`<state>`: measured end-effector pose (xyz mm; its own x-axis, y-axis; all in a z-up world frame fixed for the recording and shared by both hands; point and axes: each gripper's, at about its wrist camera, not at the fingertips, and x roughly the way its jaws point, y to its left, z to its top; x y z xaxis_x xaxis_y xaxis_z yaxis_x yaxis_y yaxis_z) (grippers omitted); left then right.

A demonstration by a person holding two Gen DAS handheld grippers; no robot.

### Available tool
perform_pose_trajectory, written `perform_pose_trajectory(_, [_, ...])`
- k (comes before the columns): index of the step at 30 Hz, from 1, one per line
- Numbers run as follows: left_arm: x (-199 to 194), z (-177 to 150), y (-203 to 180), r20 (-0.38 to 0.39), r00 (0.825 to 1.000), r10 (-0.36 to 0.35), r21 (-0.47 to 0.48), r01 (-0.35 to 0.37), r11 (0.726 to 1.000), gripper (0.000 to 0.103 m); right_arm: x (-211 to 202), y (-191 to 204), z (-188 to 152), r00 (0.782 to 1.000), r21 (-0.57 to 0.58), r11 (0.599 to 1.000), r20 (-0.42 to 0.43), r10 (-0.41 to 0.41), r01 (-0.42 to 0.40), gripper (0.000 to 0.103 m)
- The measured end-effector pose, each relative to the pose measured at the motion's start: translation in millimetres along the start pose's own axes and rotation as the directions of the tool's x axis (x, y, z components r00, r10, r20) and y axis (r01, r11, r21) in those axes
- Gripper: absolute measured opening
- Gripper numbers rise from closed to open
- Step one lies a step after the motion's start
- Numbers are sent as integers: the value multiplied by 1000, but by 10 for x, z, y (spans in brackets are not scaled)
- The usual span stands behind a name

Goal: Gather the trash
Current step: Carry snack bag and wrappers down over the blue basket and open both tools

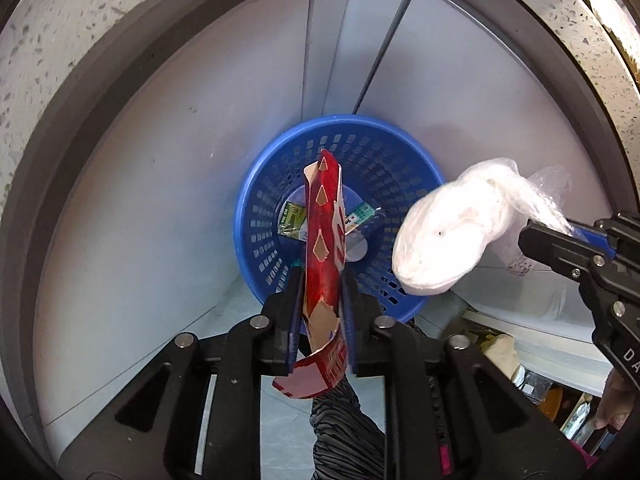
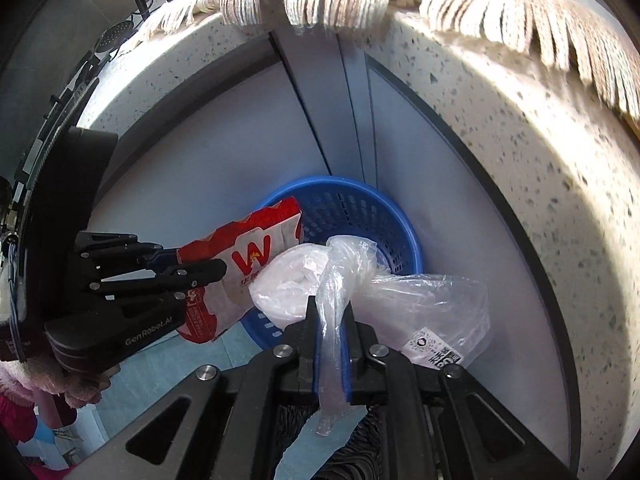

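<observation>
The red snack wrapper (image 1: pixel 323 240) hangs between the fingers of your left gripper (image 1: pixel 323 280), straight over the blue basket (image 1: pixel 264 184). Its jaws stand only slightly apart; the wrapper looks loose between the pads, with a thin gap along at least one side, so you cannot tell whether they truly press on it. The torn lower end curls out behind the fingertips.

Your right gripper (image 2: pixel 331 312) is nearly closed on the twisted neck of a clear plastic bag (image 2: pixel 420 300). The strand runs between the blue pads, and they seem to pinch it. The white bundle (image 2: pixel 280 284) inside the bag hangs ahead of the fingers, just over the basket's near rim, beside the red wrapper.

The basket sits on the floor below both grippers, tucked into the corner of grey cabinet panels (image 1: pixel 160 152). A green packet (image 1: pixel 291 218) and other scraps lie in its bottom.

Above the panels runs a speckled countertop edge (image 2: pixel 500 112), with a fringed cloth (image 2: pixel 500 4) draped over it.
</observation>
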<state>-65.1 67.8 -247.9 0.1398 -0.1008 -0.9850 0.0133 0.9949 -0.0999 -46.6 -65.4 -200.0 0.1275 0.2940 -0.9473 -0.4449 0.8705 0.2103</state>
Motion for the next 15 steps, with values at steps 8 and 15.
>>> perform_pose_trajectory(8, [45,44,60,22,1000,13,-14,-13,1000,47,-35,-26,39,1000,-1,1000,16,-4,4,54])
perform_pose_trajectory(15, [28,64,71,24,999,21,-12,-21,1000,50,-61,-42,46,1000,6,1000,15,2,-2,61])
